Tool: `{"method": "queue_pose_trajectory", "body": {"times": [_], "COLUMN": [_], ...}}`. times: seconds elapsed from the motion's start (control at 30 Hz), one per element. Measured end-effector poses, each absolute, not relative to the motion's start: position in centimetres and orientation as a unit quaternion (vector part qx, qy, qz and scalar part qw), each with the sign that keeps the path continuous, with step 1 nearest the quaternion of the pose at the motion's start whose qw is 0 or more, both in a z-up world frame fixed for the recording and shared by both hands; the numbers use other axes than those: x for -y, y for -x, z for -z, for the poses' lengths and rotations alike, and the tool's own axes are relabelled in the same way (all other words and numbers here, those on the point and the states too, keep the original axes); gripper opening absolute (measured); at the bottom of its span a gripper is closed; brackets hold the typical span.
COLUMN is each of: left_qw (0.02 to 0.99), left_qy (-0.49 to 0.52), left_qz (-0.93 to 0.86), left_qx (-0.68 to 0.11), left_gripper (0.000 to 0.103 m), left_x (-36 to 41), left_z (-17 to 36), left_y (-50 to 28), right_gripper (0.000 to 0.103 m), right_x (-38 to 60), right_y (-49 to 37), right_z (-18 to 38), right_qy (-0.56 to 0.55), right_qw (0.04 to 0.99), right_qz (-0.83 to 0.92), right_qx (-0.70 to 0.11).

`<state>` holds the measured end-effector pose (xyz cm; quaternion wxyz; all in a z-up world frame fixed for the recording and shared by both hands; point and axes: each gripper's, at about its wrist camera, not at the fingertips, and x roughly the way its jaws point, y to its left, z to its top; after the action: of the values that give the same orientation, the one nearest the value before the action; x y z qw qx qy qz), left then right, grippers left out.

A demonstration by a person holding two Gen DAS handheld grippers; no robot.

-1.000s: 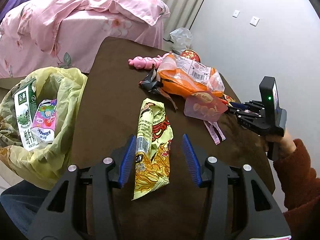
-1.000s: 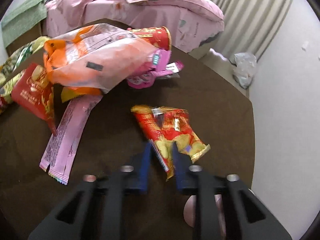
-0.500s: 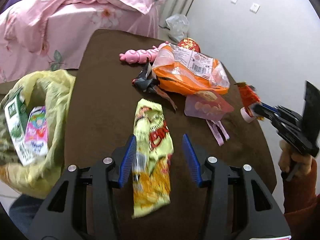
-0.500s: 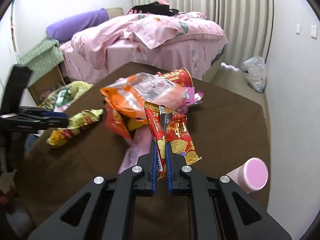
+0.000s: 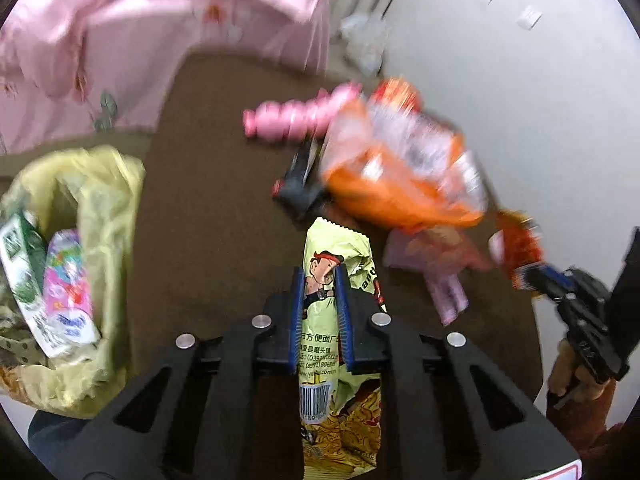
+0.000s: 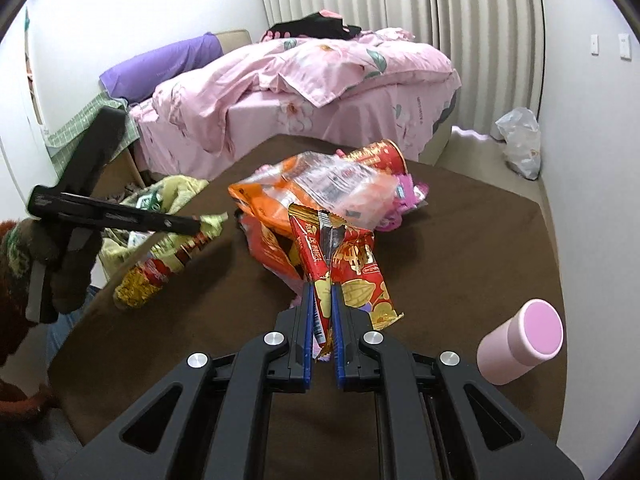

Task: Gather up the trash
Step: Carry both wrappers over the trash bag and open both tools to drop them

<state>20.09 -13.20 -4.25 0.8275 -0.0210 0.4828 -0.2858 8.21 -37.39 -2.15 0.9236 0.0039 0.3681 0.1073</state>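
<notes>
The left hand-held gripper (image 5: pixel 319 280) is closing on the yellow snack bag (image 5: pixel 336 264), low in the middle. The right hand-held gripper (image 6: pixel 321 300) pinches the red wrapper (image 6: pixel 352 264) tight. Both thin bags could slip out before reaching the trash bag (image 5: pixel 108 184) at left

**A lived-in bedroom**

Plainly a home bedroom — unmade bed (image 6: pixel 320 76) with pink floral bedding and a purple pillow (image 6: pixel 160 66) far beyond the jaws, pleated curtains (image 6: pixel 420 0) behind it, brown table (image 6: pixel 480 232) strewn with snack wrappers just ahead.
</notes>
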Motion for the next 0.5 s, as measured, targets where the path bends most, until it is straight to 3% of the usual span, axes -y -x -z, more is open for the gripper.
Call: {"method": "queue_pose_trajectory", "body": {"times": [0.27, 0.5], "left_qw": [0.926, 0.952], "left_qy": [0.029, 0.074], "left_qz": [0.237, 0.165], "left_qx": [-0.292, -0.248], "left_gripper": [0.015, 0.015], "left_x": [8.0, 1.0], "left_z": [-3.8, -6.1], "left_y": [-15.3, -15.4], "right_gripper": [0.010, 0.010], "right_x": [34.6, 28.7], "right_y": [-8.6, -10.6], "right_z": [-1.3, -4.5], "right_qy": [0.004, 0.031], "right_qw": [0.935, 0.932], "right_qz": [-0.141, -0.211], "right_qx": [-0.325, -0.292]}}
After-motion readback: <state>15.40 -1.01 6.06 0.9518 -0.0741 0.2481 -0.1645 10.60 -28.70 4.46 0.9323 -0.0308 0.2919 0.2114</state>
